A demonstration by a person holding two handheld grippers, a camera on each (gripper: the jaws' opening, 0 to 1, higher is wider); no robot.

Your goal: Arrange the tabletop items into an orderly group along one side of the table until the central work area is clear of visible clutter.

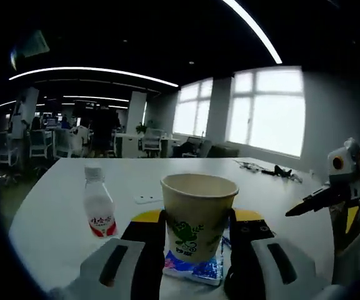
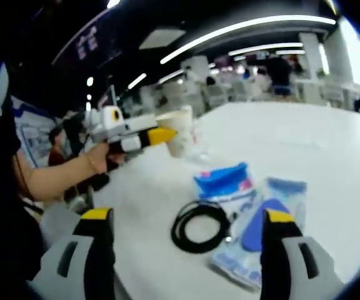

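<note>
On the white table (image 1: 55, 212), the left gripper (image 1: 195, 240) pinches a paper cup (image 1: 197, 215) over a blue packet (image 1: 195, 267) beside a small bottle (image 1: 98, 203), while the right gripper (image 2: 183, 234) hangs spread wide above blue packets (image 2: 255, 234) and a coiled black cable (image 2: 199, 226).

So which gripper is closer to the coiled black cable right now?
Right. The right gripper hangs open just short of the black cable, which lies between its jaws' lines. The left gripper is farther up the table, closed around the paper cup.
</note>
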